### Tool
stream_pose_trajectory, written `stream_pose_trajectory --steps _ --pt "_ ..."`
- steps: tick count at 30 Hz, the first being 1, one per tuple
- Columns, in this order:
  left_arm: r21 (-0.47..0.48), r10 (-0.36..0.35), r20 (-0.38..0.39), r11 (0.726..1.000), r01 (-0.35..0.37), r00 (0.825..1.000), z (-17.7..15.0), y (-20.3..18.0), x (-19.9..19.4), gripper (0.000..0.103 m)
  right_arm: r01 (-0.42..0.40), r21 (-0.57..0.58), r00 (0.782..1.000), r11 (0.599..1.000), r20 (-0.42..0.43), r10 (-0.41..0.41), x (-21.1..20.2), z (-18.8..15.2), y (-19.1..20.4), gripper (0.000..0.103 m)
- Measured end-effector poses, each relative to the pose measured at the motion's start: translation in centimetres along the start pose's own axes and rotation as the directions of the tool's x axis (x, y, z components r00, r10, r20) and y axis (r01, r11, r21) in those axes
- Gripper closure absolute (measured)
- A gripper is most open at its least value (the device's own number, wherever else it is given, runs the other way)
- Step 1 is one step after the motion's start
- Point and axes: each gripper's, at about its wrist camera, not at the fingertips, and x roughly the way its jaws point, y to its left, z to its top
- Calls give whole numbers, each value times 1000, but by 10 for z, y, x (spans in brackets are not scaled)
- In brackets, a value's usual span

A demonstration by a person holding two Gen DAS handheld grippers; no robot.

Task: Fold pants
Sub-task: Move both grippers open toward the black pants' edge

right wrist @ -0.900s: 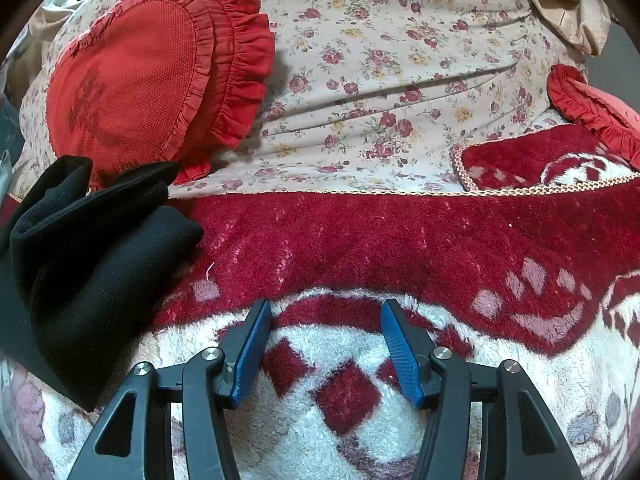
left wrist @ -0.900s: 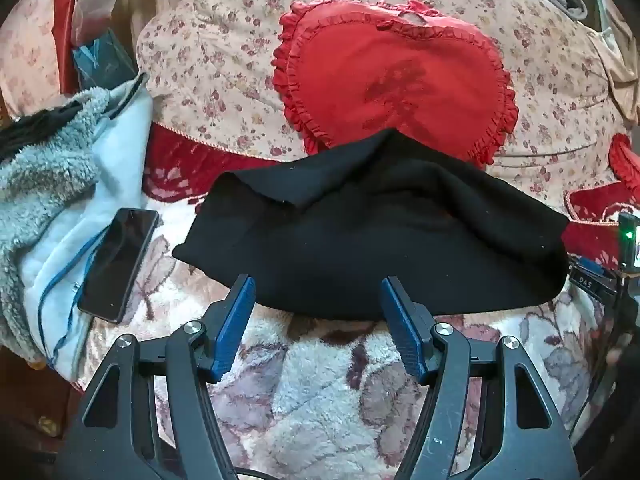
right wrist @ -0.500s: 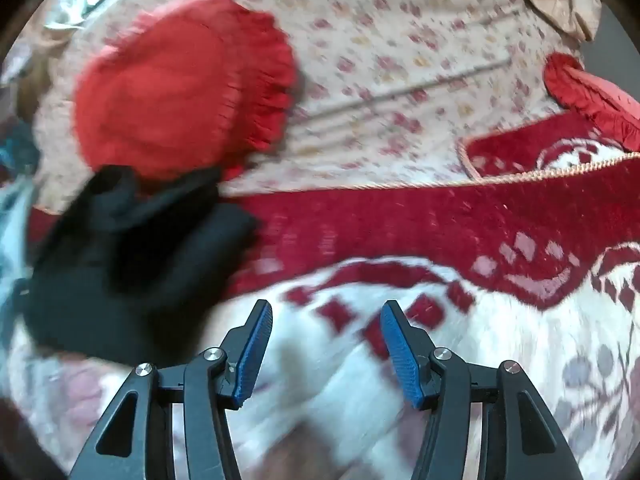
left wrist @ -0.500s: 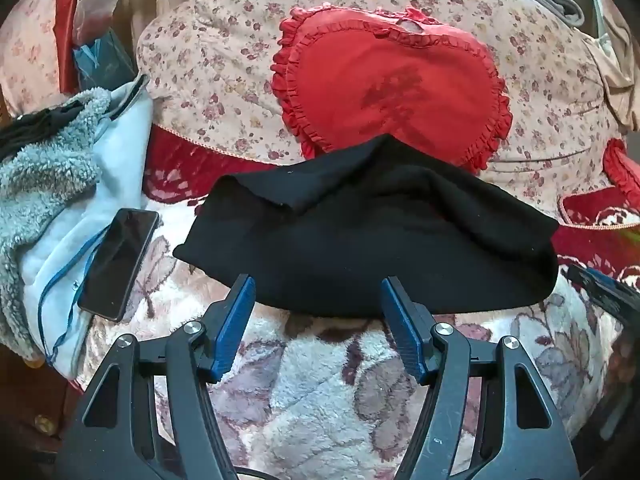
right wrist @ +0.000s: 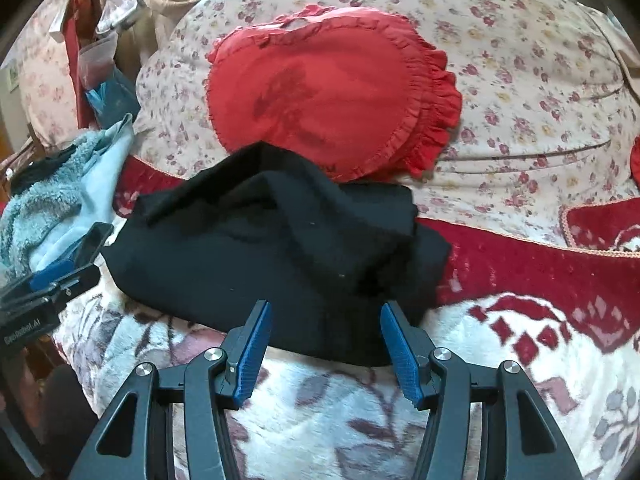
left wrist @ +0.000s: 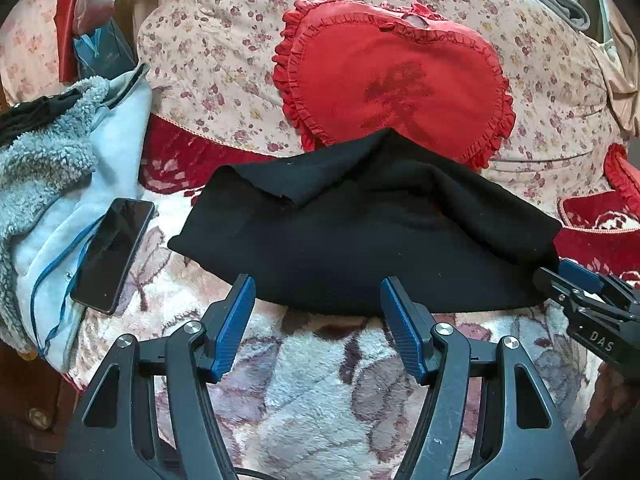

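Across the middle of both frames, the soft, limp black pants [left wrist: 360, 240] lie bunched on the blanket [left wrist: 320, 380], best pinched along their near edge, left gripper [left wrist: 316, 320] and right gripper [right wrist: 324, 344] released.

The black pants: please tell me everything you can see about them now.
The black pants look like soft, matte knit fabric, already folded into a thick, uneven bundle with a raised ridge on top. They lie on the plush floral blanket; their far edge overlaps the red heart pillow. Both open tongs, left and right, sit at the near edge, not gripping.
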Motion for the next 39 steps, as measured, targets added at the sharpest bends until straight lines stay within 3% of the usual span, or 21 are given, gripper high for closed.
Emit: stream_pose_trajectory --steps 39 --pt "-31 -9 -65 999 7 998 -1 5 27 38 -25 -4 996 1000 -83 24 33 -4 16 48"
